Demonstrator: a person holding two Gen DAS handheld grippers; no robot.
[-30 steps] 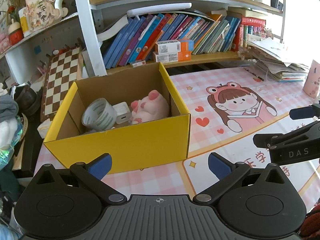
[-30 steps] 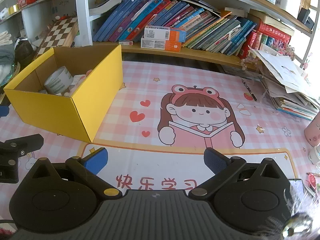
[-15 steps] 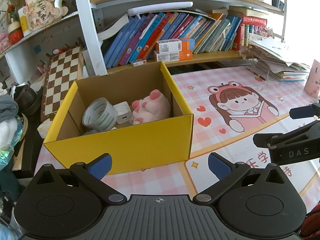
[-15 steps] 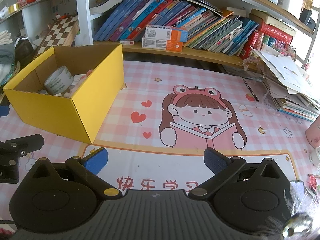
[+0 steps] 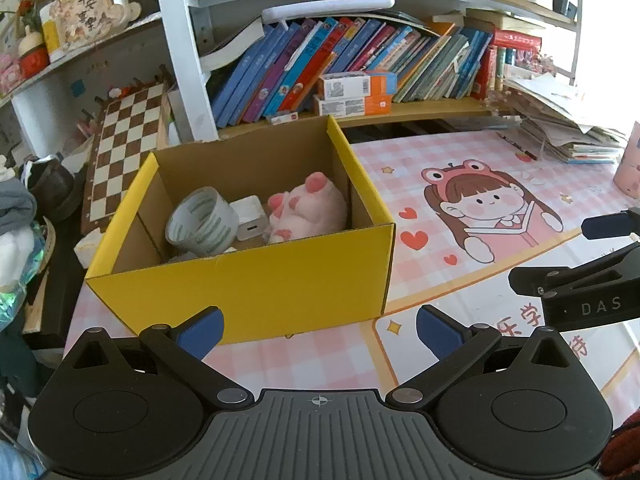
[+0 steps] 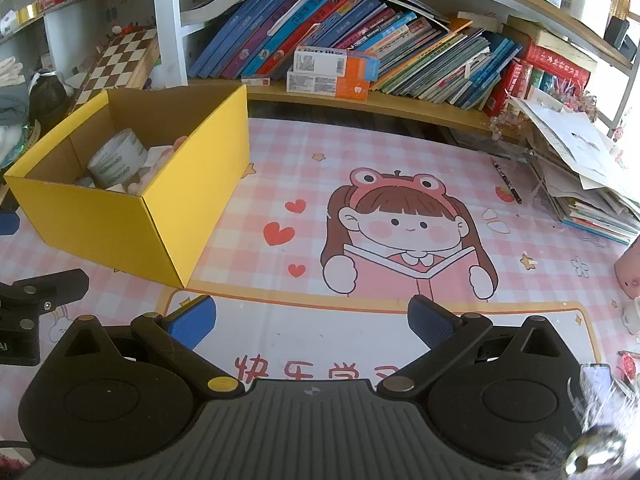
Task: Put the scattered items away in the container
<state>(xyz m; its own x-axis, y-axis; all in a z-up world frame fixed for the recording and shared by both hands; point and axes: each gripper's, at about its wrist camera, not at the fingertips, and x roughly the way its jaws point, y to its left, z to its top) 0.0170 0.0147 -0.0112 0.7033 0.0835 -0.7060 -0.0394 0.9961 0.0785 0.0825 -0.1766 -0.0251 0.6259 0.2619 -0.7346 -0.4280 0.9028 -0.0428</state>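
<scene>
A yellow cardboard box (image 5: 256,288) stands on the pink mat, also seen in the right wrist view (image 6: 120,220). Inside lie a roll of tape (image 5: 200,222), a white charger (image 5: 251,218) and a pink plush toy (image 5: 308,208). The tape roll (image 6: 118,156) shows in the right view too. My left gripper (image 5: 318,330) is open and empty, just in front of the box's near wall. My right gripper (image 6: 310,318) is open and empty over the mat, to the right of the box.
A pink cartoon mat (image 6: 400,220) covers the desk. Shelves of books (image 5: 360,64) run along the back. A chessboard (image 5: 124,148) leans at the left. A paper stack (image 6: 580,176) and a pen (image 6: 506,180) lie at the right. A pink cup (image 5: 628,168) stands far right.
Both grippers have drifted slightly; the box sits a little further right and lower in the left view. Nothing was taken or released.
</scene>
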